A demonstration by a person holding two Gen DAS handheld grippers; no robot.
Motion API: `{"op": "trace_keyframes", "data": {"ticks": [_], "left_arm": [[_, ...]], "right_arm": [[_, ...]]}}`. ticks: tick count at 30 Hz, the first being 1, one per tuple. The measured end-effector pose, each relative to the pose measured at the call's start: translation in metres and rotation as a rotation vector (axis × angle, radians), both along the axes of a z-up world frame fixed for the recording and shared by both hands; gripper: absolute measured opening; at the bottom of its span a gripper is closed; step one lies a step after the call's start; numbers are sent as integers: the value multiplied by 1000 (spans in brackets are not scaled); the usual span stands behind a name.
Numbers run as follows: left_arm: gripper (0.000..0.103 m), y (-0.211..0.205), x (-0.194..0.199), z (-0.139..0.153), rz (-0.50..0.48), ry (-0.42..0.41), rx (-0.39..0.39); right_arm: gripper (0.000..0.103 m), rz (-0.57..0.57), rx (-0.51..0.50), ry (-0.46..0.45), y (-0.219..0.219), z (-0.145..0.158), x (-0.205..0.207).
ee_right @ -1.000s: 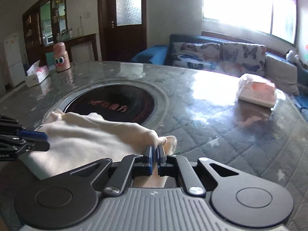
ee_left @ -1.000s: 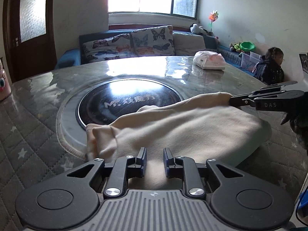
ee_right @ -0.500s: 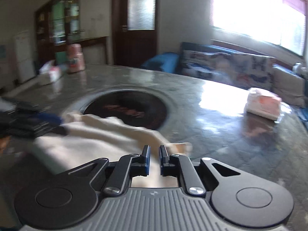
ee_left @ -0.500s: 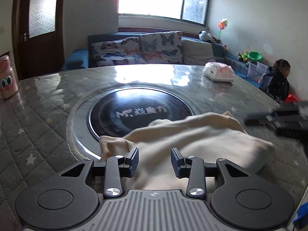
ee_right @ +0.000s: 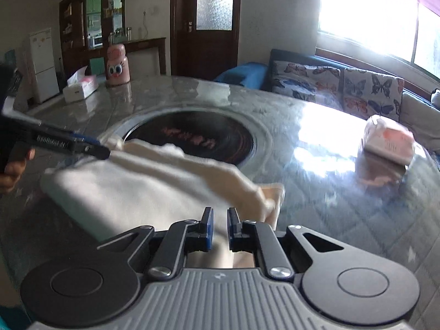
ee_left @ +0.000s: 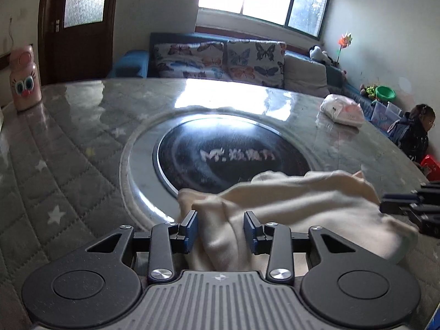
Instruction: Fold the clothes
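Note:
A cream garment [ee_left: 302, 206] lies folded on the quilted table [ee_left: 68, 165], partly over the black round inset [ee_left: 220, 151]. My left gripper [ee_left: 220, 228] is open, its jaws well apart with a ridge of the cloth lying loose between them. In the right wrist view its fingertips [ee_right: 106, 152] reach the garment's [ee_right: 143, 189] far left corner. My right gripper [ee_right: 220, 229] is shut to a narrow slit above the cloth's near edge, with no fold pinched. Seen from the left wrist, the right gripper [ee_left: 383, 206] sits at the cloth's right edge.
A pink cartoon bottle [ee_right: 118, 66] and a tissue box [ee_right: 81, 86] stand at the table's far side. A plastic tissue pack [ee_left: 342, 110] lies near the sofa side. A person [ee_left: 415, 134] sits on the floor beyond the table. A hand [ee_right: 11, 173] holds the left gripper.
The left jaws have spread wider over the cloth. The right gripper, shut on a raised corner a second ago, now shows a slit, and that corner lies down. Both views have drawn back slightly.

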State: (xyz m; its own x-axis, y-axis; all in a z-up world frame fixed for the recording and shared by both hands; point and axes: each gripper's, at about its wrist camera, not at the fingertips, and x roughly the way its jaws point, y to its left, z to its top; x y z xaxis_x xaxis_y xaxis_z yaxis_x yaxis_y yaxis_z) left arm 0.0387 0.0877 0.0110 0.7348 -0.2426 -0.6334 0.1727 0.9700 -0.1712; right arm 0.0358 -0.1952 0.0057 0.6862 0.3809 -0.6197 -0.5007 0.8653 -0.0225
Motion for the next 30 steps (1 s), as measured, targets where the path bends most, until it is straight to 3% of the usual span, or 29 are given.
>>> {"op": "trace_keyframes", "data": {"ticks": [5,10,15,20,25,30], "left_arm": [[38,-9,13,1,-10,-3,11],[38,-11,29,-8,0,21,44],[38,-15,32,-4,2,15,32],[38,-38,33,4,-68,-23,32],[42,-51,51,-13,-67,25,95],[42,-50,54,-15,-62,39,91]], "right_arm": [[9,2,32,23,20,-3,36],[10,-25,1,78,37,-23,63],[19,-15,-12,55,40,-18,59],[28,26,-7,50,54,-14,57],[30,26,-27,79,65,-25,66],[36,47,-21,52,66,-14,56]]}}
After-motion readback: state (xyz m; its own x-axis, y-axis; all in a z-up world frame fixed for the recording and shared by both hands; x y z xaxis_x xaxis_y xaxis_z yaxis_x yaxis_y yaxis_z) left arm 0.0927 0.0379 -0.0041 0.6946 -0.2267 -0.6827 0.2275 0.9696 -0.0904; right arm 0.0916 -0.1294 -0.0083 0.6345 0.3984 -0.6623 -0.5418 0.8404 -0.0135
